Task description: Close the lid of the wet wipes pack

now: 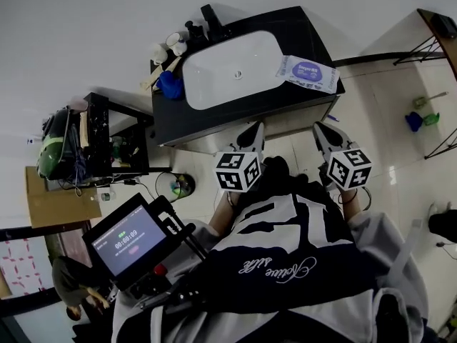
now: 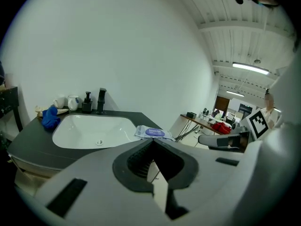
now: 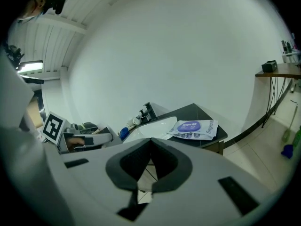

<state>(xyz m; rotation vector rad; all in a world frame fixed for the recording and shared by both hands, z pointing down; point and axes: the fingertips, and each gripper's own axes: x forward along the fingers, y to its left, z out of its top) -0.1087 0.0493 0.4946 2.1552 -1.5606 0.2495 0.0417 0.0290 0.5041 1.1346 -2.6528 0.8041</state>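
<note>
Ahead of my two tools, left gripper (image 1: pixel 254 130) and right gripper (image 1: pixel 320 133), I count one wet wipes pack (image 1: pixel 308 73), one sink (image 1: pixel 214 77), one blue cloth (image 1: pixel 170 84), one tap (image 2: pixel 101 100).

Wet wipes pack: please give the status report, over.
Left gripper and right gripper shut, empty, short of the counter. Wet wipes pack flat beside the sink, untouched. Nothing lies on it.

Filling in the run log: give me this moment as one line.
phase: pre-contact | left gripper: shut, empty | right gripper: shut, empty | wet wipes pack: on counter beside sink, untouched
</note>
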